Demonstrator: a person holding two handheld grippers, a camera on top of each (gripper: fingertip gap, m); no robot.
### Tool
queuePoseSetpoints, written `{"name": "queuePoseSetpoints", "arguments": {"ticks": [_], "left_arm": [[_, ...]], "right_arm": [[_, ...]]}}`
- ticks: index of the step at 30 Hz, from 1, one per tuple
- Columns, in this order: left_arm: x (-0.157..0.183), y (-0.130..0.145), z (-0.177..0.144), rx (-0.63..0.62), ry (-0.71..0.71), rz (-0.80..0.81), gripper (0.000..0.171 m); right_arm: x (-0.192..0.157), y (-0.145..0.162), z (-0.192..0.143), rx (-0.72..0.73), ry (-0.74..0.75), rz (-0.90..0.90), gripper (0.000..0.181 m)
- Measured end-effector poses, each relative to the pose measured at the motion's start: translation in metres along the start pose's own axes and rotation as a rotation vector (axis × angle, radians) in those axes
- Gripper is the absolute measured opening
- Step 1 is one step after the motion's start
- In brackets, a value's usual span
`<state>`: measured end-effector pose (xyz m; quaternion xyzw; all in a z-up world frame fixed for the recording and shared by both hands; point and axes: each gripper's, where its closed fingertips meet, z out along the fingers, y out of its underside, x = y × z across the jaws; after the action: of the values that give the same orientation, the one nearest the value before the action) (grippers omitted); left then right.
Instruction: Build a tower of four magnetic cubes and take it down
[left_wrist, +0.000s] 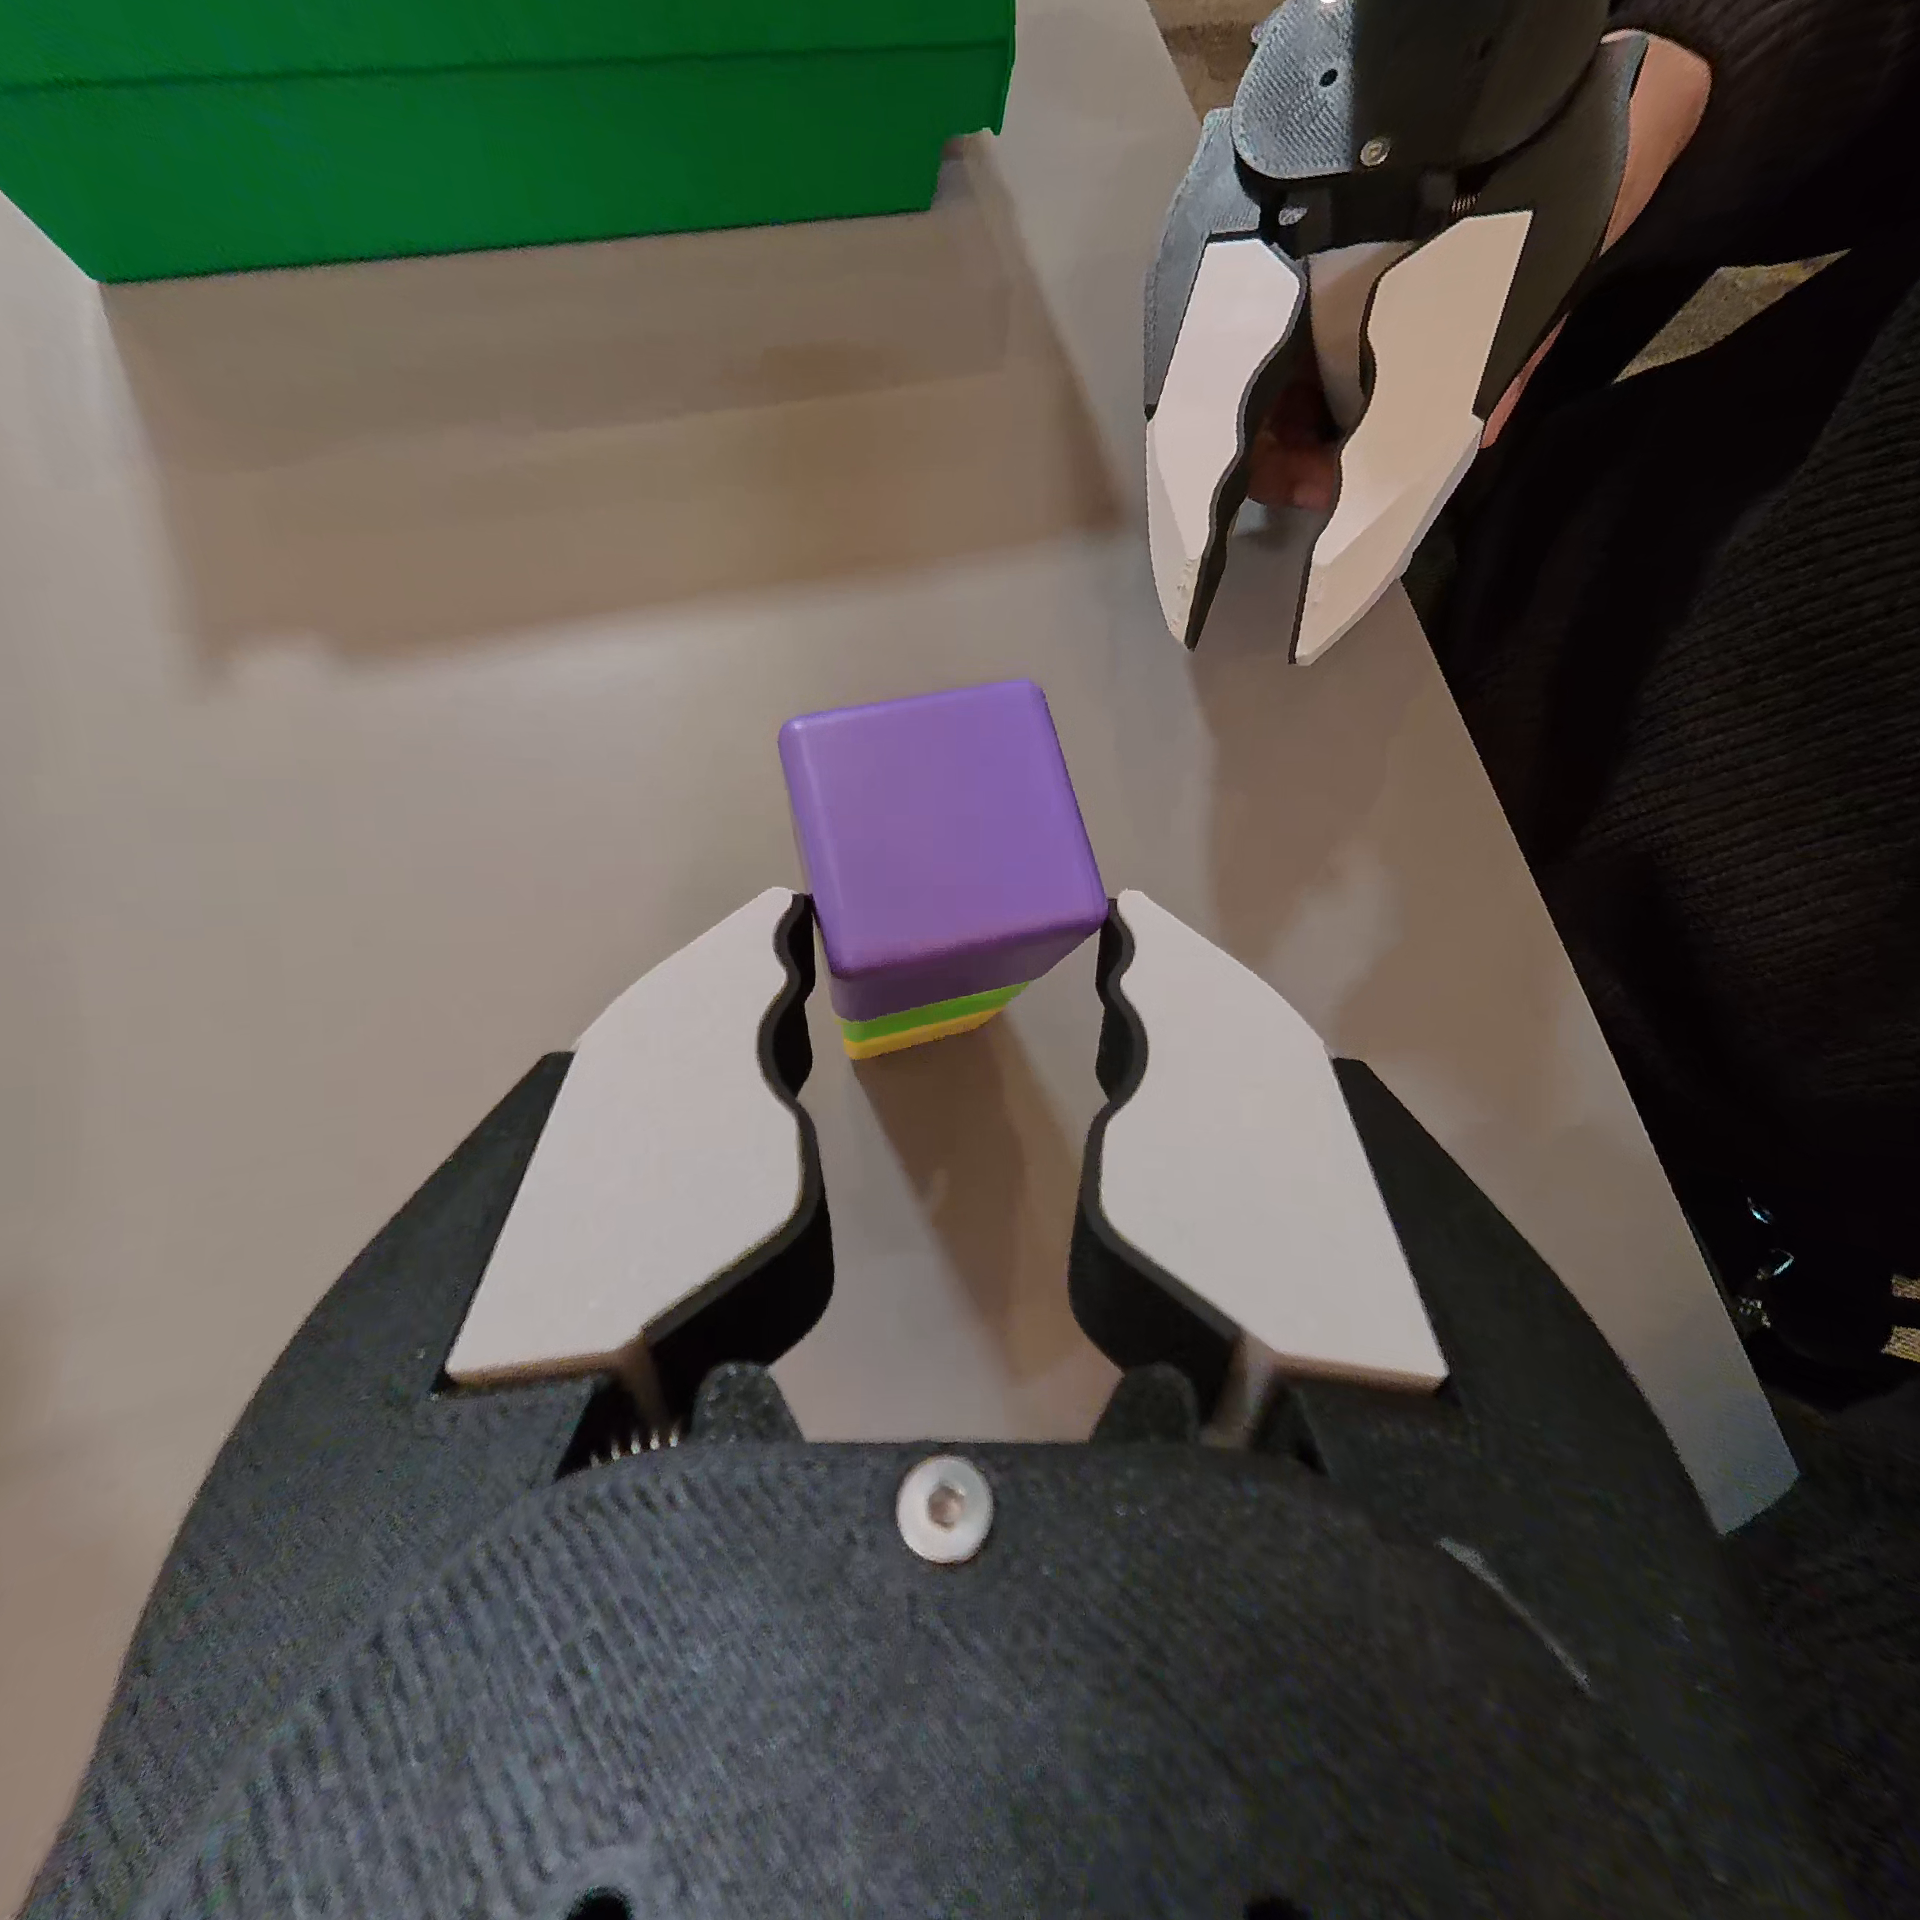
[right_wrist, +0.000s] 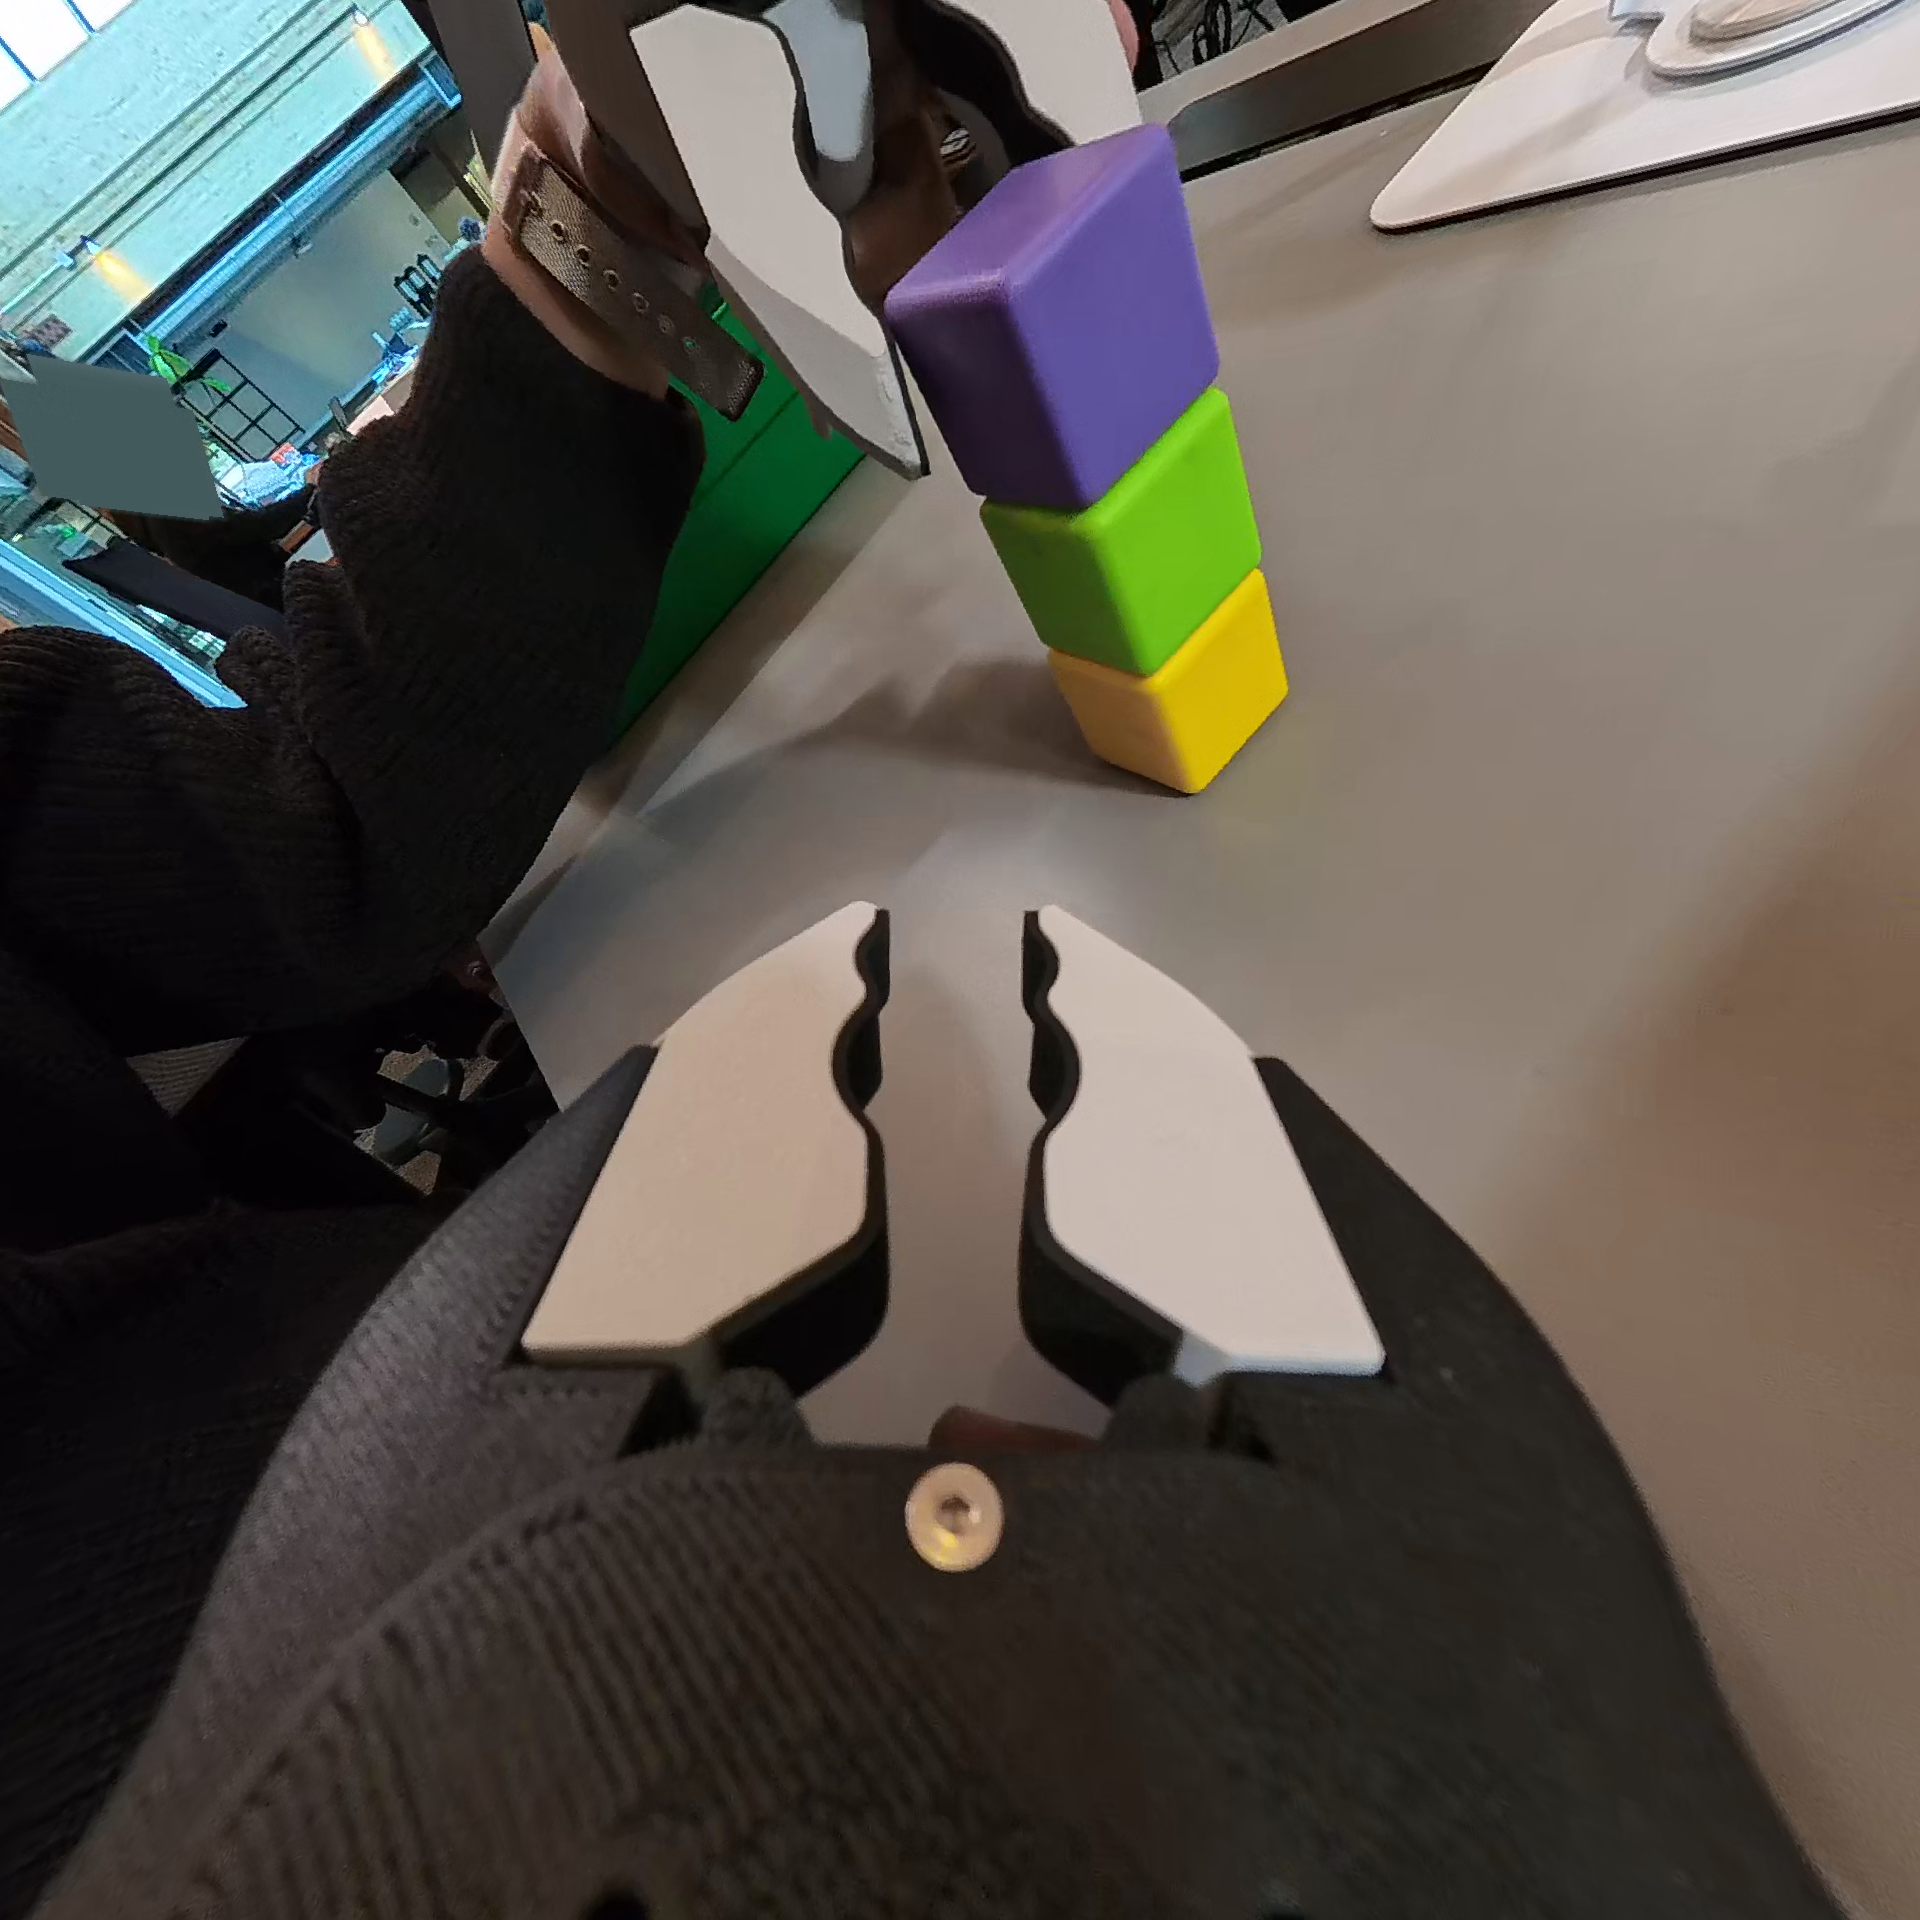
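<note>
Left wrist view: left gripper (left_wrist: 951, 914) spread wide around the purple cube (left_wrist: 940, 831), possibly touching it.
Stack: 3 cubes; purple on green cube (right_wrist: 1127, 535) on yellow cube (right_wrist: 1179, 691), on the grey table (right_wrist: 1558, 727).
Right gripper (right_wrist: 956, 930): empty, parted slightly, near the stack.
Green box (left_wrist: 499, 114): beyond the stack.

You had even, soft indoor light, nothing blown out. The block stack (right_wrist: 1122, 457) threw a diffuse shadow left across the grey table (right_wrist: 1558, 727). Faint sheen on the tabletop, no hard glare. Wide-angle bending was strong at the edges. Near gripper bodies were soft; left-view table showed slight smear. Far-left windows (right_wrist: 156, 125) were bright.
</note>
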<state>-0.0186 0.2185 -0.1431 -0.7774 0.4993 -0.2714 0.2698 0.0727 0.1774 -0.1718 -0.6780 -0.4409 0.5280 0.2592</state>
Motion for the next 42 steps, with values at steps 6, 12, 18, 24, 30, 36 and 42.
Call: {"name": "queuePoseSetpoints", "arguments": {"ticks": [6,12,18,24,30,36,42], "left_arm": [[0.0000,0.0017,-0.0010,-0.027,-0.013,-0.015,0.053],[0.0012,0.0029,-0.0002,-0.037,-0.010,-0.016,0.053],[-0.0017,0.0047,-0.0038,-0.054,-0.055,-0.018,0.058],[-0.0017,0.0077,-0.0064,-0.069,-0.066,-0.025,0.058],[0.0010,0.0076,-0.0064,-0.070,-0.050,-0.026,0.053],[0.0013,0.0098,-0.0051,-0.085,-0.045,-0.031,0.051],[0.0020,0.0103,-0.0065,-0.088,-0.044,-0.031,0.048]], "right_arm": [[-0.0002,0.0002,0.0000,-0.001,0.001,-0.003,0.025],[-0.0002,0.0004,0.0001,-0.003,0.002,-0.005,0.025],[-0.0003,0.0009,0.0002,-0.005,0.001,-0.005,0.025],[-0.0004,0.0011,0.0004,-0.006,0.001,-0.005,0.025],[-0.0005,0.0014,0.0006,-0.008,0.001,-0.006,0.025],[-0.0006,0.0014,0.0006,-0.008,0.001,-0.005,0.025],[-0.0006,0.0014,0.0005,-0.007,0.000,-0.004,0.025]]}}
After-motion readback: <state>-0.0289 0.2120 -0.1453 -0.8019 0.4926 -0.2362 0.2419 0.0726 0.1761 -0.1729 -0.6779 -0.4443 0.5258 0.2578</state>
